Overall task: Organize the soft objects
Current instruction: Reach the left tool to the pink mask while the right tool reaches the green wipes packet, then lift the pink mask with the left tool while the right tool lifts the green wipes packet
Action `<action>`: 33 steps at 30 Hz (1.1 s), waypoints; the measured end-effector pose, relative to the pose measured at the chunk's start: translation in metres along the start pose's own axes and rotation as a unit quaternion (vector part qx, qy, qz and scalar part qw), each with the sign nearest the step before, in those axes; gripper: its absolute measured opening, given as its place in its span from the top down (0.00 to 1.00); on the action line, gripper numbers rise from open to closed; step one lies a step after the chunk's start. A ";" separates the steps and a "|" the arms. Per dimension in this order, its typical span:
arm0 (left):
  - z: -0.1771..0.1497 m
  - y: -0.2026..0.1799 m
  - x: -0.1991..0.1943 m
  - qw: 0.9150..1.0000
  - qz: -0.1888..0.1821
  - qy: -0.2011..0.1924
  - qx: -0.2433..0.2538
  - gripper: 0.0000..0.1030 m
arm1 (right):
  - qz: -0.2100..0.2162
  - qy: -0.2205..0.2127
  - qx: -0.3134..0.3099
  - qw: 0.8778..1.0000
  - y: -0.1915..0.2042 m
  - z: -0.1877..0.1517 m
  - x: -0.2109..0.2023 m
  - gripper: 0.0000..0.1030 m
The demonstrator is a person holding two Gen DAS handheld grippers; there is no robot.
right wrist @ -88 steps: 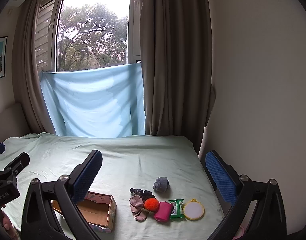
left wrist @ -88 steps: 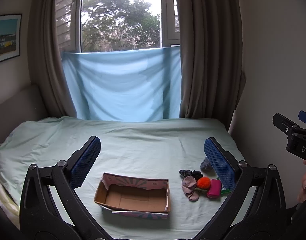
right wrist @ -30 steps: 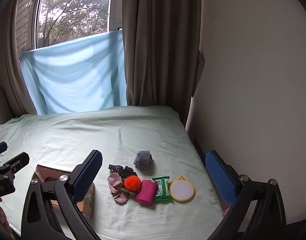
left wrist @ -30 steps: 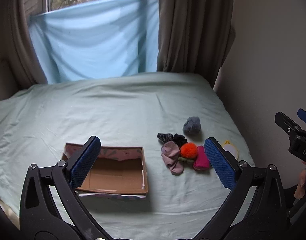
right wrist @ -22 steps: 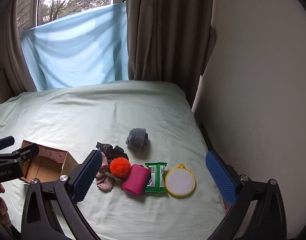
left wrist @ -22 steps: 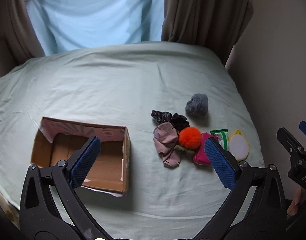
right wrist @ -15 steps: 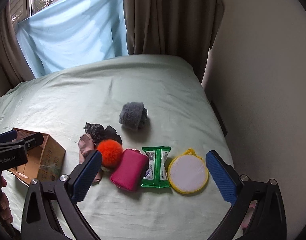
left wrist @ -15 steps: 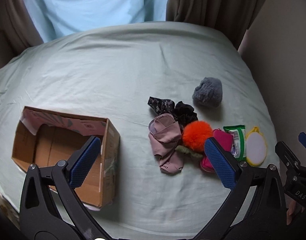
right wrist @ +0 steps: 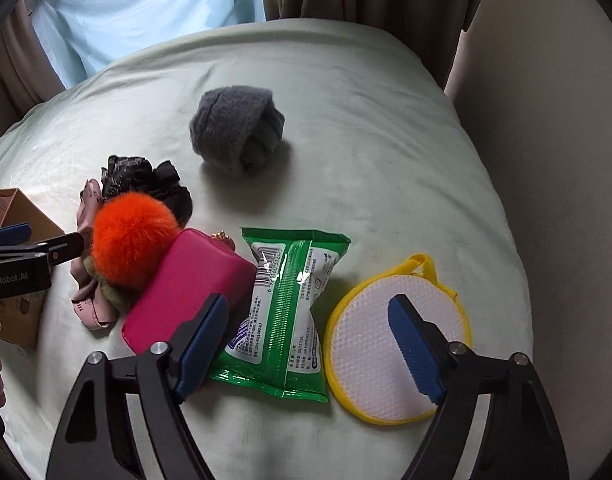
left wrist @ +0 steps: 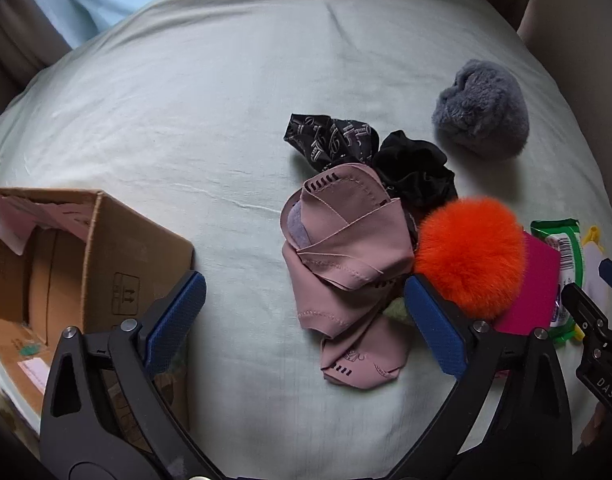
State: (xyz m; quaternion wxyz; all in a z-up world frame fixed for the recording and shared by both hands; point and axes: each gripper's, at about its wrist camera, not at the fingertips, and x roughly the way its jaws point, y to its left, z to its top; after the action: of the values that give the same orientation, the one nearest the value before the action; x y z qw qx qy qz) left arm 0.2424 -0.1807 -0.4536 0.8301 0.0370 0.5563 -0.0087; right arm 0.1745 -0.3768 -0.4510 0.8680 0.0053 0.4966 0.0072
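- Both claws dropped closer to bed [left wrist: 210, 80] since earlier frame.
- left claw [left wrist: 306, 316] apart over pink garment [left wrist: 346, 256]; cardboard box [left wrist: 86, 248] beside.
- right claw [right wrist: 306, 332] closing, nothing gripped, over green packet [right wrist: 290, 312]; pink pouch [right wrist: 186, 280], yellow pad [right wrist: 370, 344], orange pompom [right wrist: 130, 236] crowd around.

My left wrist camera looks steeply down, close over the box [left wrist: 86, 256] and pink cloth [left wrist: 346, 256], my right one over the wipes [right wrist: 290, 312] and pad [right wrist: 398, 344]; both share the orange pompom [left wrist: 470, 256] and grey ball [right wrist: 238, 136].
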 end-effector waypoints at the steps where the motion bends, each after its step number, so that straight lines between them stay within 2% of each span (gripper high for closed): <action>1: 0.002 0.000 0.005 1.000 -0.001 0.003 -0.003 0.05 | 0.002 0.005 -0.001 1.000 0.000 -0.001 0.006 0.29; 3: 0.003 0.002 0.014 1.000 -0.008 0.007 -0.009 0.07 | 0.004 0.014 -0.004 1.000 0.002 -0.002 0.015 0.34; 6: 0.004 0.001 0.025 1.000 -0.026 0.015 -0.006 0.17 | 0.009 0.030 -0.003 0.999 0.004 -0.004 0.028 0.41; 8: 0.004 -0.002 0.034 0.999 -0.037 0.027 -0.002 0.34 | 0.009 0.031 -0.004 0.999 0.005 -0.004 0.032 0.42; 9: 0.003 -0.004 0.038 0.998 -0.043 0.034 -0.002 0.39 | 0.007 0.029 -0.008 1.000 0.006 -0.003 0.033 0.45; 10: 0.003 -0.005 0.042 0.998 -0.052 0.039 -0.004 0.49 | 0.007 0.029 -0.013 0.999 0.009 -0.003 0.034 0.48; 12: 0.003 -0.006 0.043 0.998 -0.059 0.035 -0.003 0.55 | 0.011 0.031 -0.021 0.999 0.013 -0.002 0.039 0.61; 13: 0.003 -0.007 0.042 0.998 -0.060 0.032 0.001 0.59 | 0.017 0.035 -0.022 0.999 0.014 -0.002 0.042 0.62; 22: -0.001 -0.003 0.033 0.998 -0.063 0.023 0.007 0.69 | -0.003 0.034 -0.016 0.999 0.018 0.000 0.044 0.69; 33: 0.006 0.007 -0.021 0.997 -0.072 -0.011 0.007 0.71 | -0.013 0.015 0.000 1.000 0.019 0.006 0.009 0.72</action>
State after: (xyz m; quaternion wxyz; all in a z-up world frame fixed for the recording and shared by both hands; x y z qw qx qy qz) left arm 0.2407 -0.1751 -0.4316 0.8334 0.0028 0.5479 -0.0728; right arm 0.1841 -0.3575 -0.4557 0.8603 -0.0011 0.5098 -0.0041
